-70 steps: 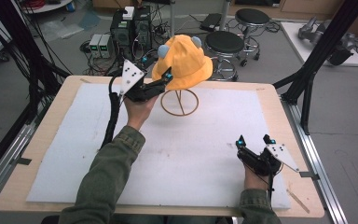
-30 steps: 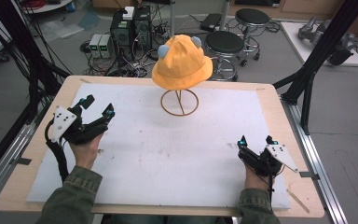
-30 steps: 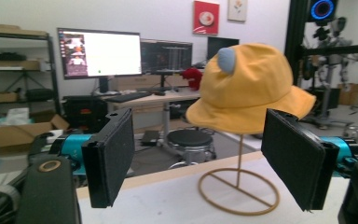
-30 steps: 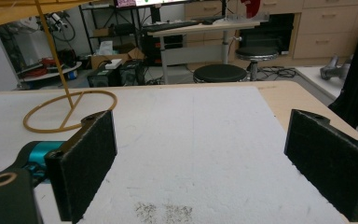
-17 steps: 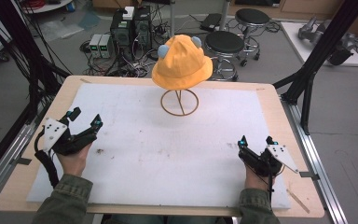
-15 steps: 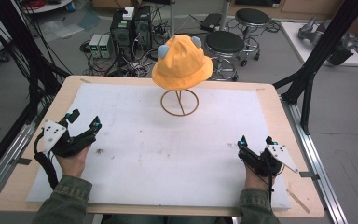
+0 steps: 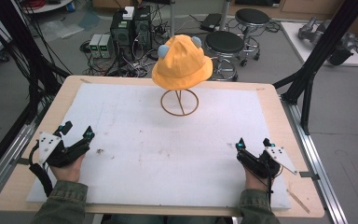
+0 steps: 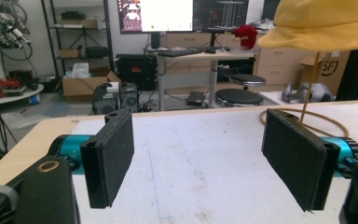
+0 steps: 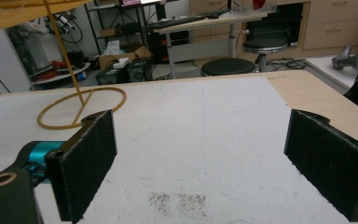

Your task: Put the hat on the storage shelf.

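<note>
Hat (image 7: 182, 63) sits on stand (image 7: 180, 102). Left gripper (image 7: 77, 133) and right gripper (image 7: 253, 143) rest apart on worktop (image 7: 177, 140), apparently touching it, fingers spread, empty.

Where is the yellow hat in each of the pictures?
High view: the yellow hat sits on its wire stand at the far middle of the table.
Left gripper view: its brim fills the top right corner, above the thin stem.
Right gripper view: just a slice of brim at the top left.
Shared landmark: the stand's ring base, on the white mat in all three views.
</note>
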Tool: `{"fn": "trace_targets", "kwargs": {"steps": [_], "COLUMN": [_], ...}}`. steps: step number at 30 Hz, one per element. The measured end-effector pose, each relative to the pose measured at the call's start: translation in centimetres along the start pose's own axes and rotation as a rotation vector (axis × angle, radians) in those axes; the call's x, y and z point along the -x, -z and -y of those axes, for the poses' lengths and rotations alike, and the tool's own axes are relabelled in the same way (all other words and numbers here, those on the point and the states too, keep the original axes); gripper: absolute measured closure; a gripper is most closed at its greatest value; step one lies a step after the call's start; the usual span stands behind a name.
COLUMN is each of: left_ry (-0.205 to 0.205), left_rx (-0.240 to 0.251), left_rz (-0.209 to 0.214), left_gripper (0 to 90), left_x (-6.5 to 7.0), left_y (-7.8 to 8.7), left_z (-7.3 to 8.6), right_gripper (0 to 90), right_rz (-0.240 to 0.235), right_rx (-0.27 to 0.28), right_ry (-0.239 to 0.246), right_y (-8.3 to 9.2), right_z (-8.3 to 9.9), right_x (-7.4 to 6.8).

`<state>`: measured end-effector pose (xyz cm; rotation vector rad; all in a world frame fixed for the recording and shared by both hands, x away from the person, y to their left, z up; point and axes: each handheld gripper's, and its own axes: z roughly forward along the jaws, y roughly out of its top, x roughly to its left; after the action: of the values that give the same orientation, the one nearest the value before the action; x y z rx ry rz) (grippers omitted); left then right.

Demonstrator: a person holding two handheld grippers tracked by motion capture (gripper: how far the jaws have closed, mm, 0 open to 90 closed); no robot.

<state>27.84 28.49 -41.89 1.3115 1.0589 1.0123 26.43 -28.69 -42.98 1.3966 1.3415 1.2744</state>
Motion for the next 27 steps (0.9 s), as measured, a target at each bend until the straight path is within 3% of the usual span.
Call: {"fn": "trace_targets", "kwargs": {"steps": [8,15,27], "left_ry": [0.010,0.002,0.032], "left_rx": [-0.007,-0.012,-0.027], "left_rz": [-0.024,-0.013,-0.003], "left_gripper": [25.6,25.6,26.0], "left_x": [-0.60,-0.36,-0.62], "left_y": [0.35,0.36,0.09], "left_z": [0.39,0.50,0.83], "right_gripper": [8.0,8.0,8.0], "right_rz": [-0.019,-0.025,-0.029], "right_rx": [-0.009,-0.014,-0.032], "right_ry": [-0.024,-0.035,-0.034], "right_y": [0.08,0.08,-0.17], "right_z": [-0.06,-0.08,-0.02], "right_x": [0.15,0.26,0.40]}}
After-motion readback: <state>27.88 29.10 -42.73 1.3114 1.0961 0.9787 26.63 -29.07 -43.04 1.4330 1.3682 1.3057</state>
